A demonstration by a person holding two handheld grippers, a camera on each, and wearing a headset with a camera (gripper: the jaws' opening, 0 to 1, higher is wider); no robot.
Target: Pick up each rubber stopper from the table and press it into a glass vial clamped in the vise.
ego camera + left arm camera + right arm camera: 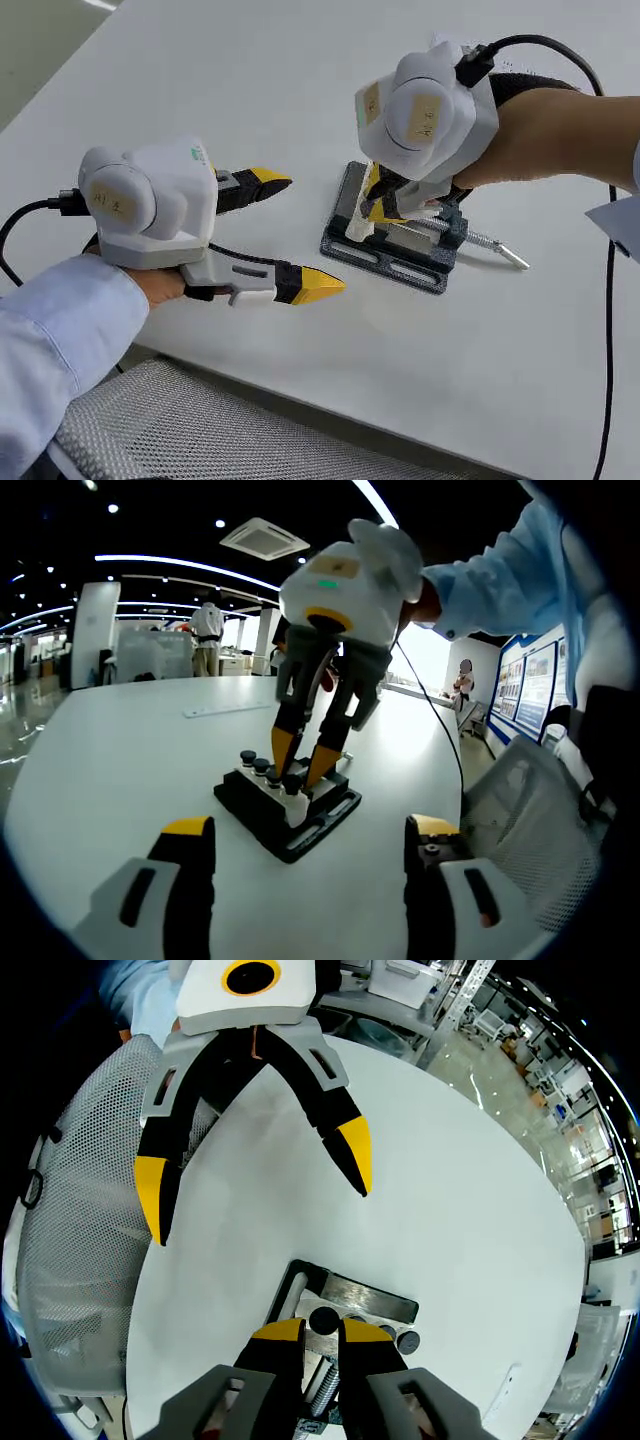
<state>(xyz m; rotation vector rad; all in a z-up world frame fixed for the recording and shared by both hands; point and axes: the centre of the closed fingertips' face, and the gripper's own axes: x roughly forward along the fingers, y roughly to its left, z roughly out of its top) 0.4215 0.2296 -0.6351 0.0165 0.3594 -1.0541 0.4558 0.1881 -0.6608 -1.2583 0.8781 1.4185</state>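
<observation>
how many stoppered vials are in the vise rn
4 stoppered vials, in one row in the vise: three stand free, the fourth sits between the fingers of the right gripper. Others may be hidden behind those fingers.

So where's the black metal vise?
In the head view, the black metal vise sits on the white table right of centre, under the right gripper.

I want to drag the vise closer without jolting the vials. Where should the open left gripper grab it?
Probably the slotted base plate of the vise, at its near-left corner, coming in low from the left: that edge is thin, flat and free, while the right gripper, shut on a stopper, sits over the vials.
</observation>
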